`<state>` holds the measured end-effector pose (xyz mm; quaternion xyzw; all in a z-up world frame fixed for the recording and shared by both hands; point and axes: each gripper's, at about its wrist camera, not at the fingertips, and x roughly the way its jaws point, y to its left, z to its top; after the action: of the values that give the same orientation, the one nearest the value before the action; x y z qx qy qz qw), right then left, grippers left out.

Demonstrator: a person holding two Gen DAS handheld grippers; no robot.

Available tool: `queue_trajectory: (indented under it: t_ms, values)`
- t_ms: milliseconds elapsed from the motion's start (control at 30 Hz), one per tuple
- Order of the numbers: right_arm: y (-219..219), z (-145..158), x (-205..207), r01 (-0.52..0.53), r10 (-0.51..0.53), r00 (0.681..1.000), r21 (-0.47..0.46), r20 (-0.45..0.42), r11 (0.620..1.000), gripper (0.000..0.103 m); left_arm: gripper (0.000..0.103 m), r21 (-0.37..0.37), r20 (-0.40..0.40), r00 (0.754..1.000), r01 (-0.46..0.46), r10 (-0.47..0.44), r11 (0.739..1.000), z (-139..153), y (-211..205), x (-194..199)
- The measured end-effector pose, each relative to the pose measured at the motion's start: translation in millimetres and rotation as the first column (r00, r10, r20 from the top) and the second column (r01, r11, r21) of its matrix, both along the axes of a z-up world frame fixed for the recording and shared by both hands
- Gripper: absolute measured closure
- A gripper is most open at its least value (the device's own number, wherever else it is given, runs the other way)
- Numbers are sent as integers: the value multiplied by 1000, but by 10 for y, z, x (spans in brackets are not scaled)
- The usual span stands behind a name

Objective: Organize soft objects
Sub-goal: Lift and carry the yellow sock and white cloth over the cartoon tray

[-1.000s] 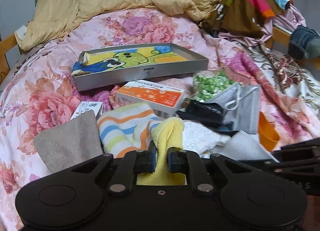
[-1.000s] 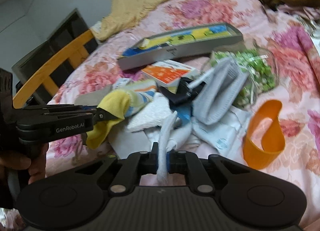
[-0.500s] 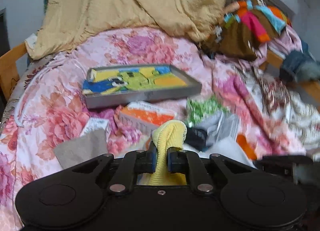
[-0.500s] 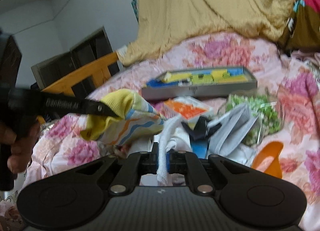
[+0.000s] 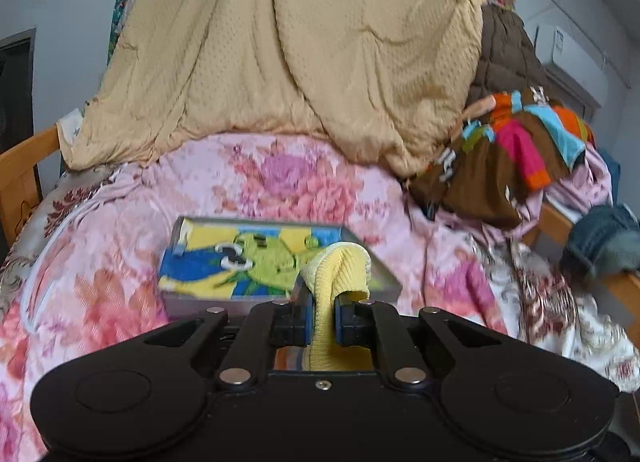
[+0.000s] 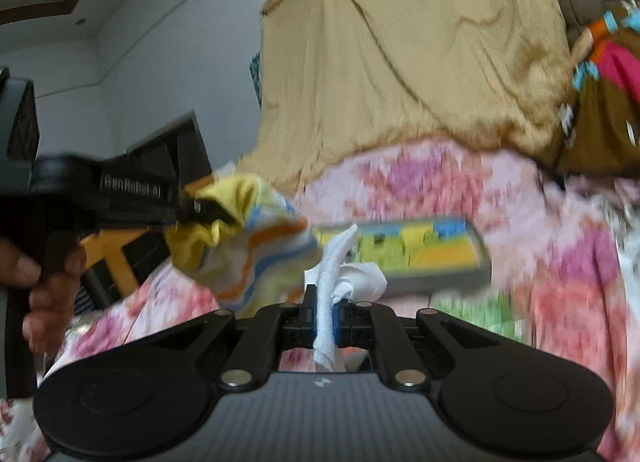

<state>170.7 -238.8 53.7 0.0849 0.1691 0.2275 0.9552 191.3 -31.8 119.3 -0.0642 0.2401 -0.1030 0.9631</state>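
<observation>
Pink floral bed quilt (image 5: 280, 182) carries a grey shallow tray (image 5: 384, 278). Left tool (image 5: 323, 318) pinches a yellow ribbed striped sock (image 5: 336, 274), long axis upright (held above the bed). Right tool (image 6: 325, 316) pinches a white terry cloth strip (image 6: 334, 262), pointing up.

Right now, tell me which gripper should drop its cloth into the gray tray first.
Probably left. The left gripper holds the yellow striped cloth directly before the gray tray. The right gripper, clamping the white cloth, sees the tray off to its right.
</observation>
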Motion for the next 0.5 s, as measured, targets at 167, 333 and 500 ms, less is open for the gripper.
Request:
queue_trajectory:
  t_ms: [167,333,500]
  values:
    - [-43,112,640,56,-57,998,39,27,998,96,93,-60,24,999,-23,24,998,-4,-30,357]
    - [-123,-24,1353,110,-111,994,33,16,993,95,93,-94,33,999,-40,43,995,-68,-90,792]
    - [-185,-235,1797,133,-132,991,39,-30,990,95,93,-121,28,998,-56,60,991,-226,-158,1253]
